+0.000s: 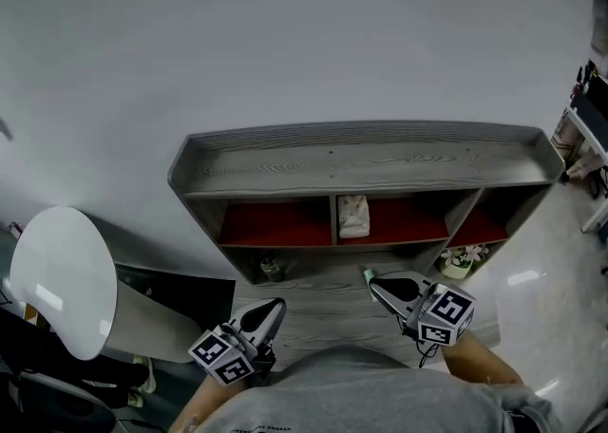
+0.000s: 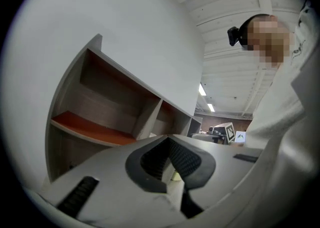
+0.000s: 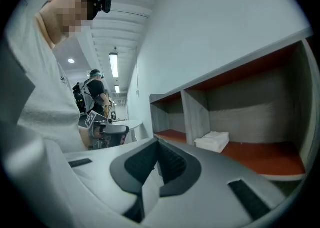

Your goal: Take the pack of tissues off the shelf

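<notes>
Hovering short of the shelf [image 1: 361, 160], left claw [image 1: 275, 308] and right claw [image 1: 372, 279] pinched shut, empty; needing opening, then reaching the pack of tissues [image 1: 353, 216].

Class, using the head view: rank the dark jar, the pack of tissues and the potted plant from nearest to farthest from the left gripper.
From the left gripper, as the head view shows it:
1. Dark jar, on the lower shelf, just ahead of it.
2. Pack of tissues, in the middle red compartment, ahead and to the right.
3. Potted plant, on the lower shelf, far right.
</notes>
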`<state>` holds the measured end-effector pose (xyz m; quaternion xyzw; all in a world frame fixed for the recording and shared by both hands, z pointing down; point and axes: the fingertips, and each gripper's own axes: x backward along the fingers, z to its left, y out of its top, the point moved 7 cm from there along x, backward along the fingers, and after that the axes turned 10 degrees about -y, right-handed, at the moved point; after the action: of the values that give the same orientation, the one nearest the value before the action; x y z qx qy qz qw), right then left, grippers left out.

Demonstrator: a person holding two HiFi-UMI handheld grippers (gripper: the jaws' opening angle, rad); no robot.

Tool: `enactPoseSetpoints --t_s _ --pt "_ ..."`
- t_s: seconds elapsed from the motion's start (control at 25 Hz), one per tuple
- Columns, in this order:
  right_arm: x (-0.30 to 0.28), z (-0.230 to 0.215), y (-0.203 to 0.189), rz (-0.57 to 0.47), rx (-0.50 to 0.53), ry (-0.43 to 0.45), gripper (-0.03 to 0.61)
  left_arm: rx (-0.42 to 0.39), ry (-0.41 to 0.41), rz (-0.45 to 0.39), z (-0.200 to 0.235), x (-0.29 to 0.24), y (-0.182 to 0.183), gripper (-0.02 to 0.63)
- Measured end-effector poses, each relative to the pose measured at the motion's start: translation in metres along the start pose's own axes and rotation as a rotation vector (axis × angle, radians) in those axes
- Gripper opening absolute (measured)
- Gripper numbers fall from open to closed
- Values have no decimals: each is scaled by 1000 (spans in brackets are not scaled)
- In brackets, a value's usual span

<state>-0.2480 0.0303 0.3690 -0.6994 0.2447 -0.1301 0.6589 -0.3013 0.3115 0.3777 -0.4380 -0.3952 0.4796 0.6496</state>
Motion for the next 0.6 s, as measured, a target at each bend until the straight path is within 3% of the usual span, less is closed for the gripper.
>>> enactPoseSetpoints --t_s 0.16,0.28,0.48,0.6 --pt "-7 -43 8 -18 -7 29 20 -73 19 25 9 -52 10 8" --pt "-16 -56 2 -17 -34 42 20 -185 3 78 13 -80 21 8" --pt "-29 -63 -4 -12 -54 0 20 -374 -61 212 20 -124 29 8" --pt "-27 -55 -11 -1 -75 -40 20 -415 -122 305 12 -145 28 32"
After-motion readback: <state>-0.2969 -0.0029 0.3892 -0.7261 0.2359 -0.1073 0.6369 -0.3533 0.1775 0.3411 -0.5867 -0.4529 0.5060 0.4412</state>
